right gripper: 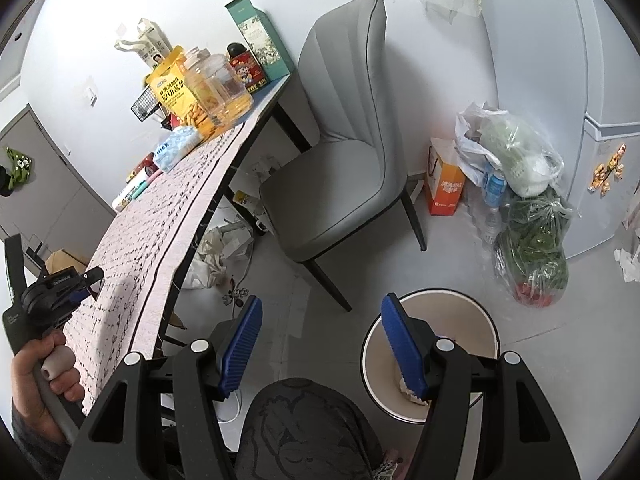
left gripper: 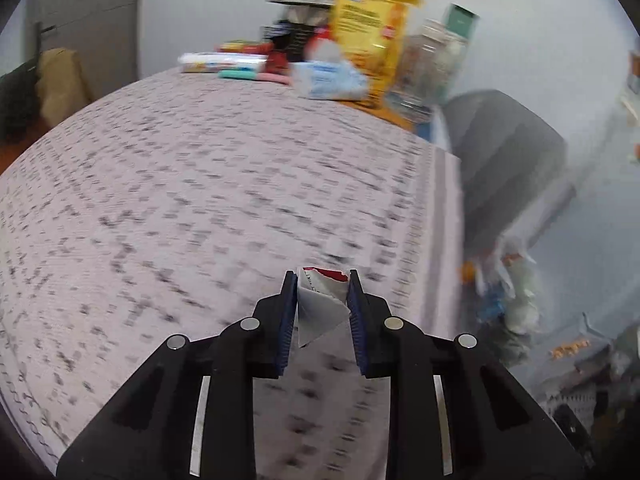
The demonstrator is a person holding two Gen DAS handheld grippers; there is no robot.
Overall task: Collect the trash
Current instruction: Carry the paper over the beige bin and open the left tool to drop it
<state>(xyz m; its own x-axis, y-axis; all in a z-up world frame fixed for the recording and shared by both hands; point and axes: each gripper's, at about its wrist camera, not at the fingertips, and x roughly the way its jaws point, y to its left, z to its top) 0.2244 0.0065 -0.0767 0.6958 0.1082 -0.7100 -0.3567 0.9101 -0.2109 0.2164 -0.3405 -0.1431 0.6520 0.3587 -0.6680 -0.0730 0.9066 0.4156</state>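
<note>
My left gripper [left gripper: 322,280] is shut on a crumpled white and red wrapper [left gripper: 320,304], held just above the patterned tablecloth [left gripper: 180,200]. The left gripper also shows at the left edge of the right wrist view [right gripper: 86,280], over the table. My right gripper [right gripper: 320,316] is open and empty, held above the floor beside the table edge. A round white trash bin [right gripper: 460,320] stands on the floor under the right finger [right gripper: 402,348], with some scraps of paper in it.
A grey chair [right gripper: 344,152] stands by the table's end. Snack bags, a jar and boxes [right gripper: 208,84] crowd the far end of the table. Plastic bags of groceries [right gripper: 520,184] and an orange box [right gripper: 444,184] sit by the wall. Crumpled paper [right gripper: 216,252] lies under the table.
</note>
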